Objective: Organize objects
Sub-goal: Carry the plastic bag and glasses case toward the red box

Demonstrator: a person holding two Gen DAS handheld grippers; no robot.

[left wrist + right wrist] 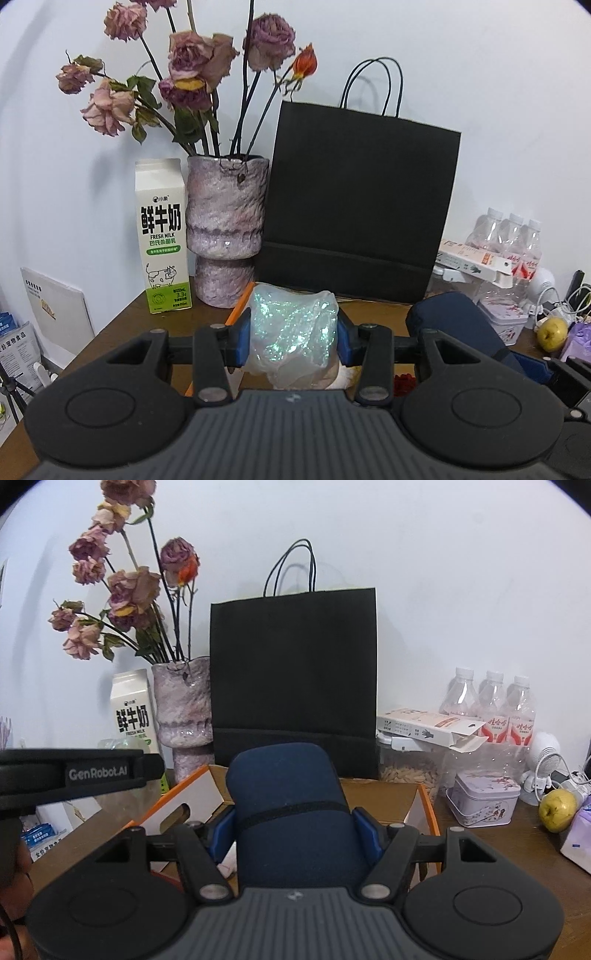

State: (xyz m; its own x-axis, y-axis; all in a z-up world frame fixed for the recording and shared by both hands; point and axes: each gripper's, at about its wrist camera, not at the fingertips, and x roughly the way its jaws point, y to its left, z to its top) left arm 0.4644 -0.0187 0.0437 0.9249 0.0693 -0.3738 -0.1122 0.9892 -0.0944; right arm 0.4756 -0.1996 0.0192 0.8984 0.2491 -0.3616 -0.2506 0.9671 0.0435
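Left gripper [293, 341] clamps the iridescent pouch [293, 328]; right gripper [294, 830] clamps the navy case [291, 812] — lower both squarely into the box [424, 805] beneath.

Plain pale wall [480, 74], brown wooden table [517, 842] against it, soft even light

Milk carton [162, 236] stands left of vase [226, 229]; paper bag [358, 206] right of it.
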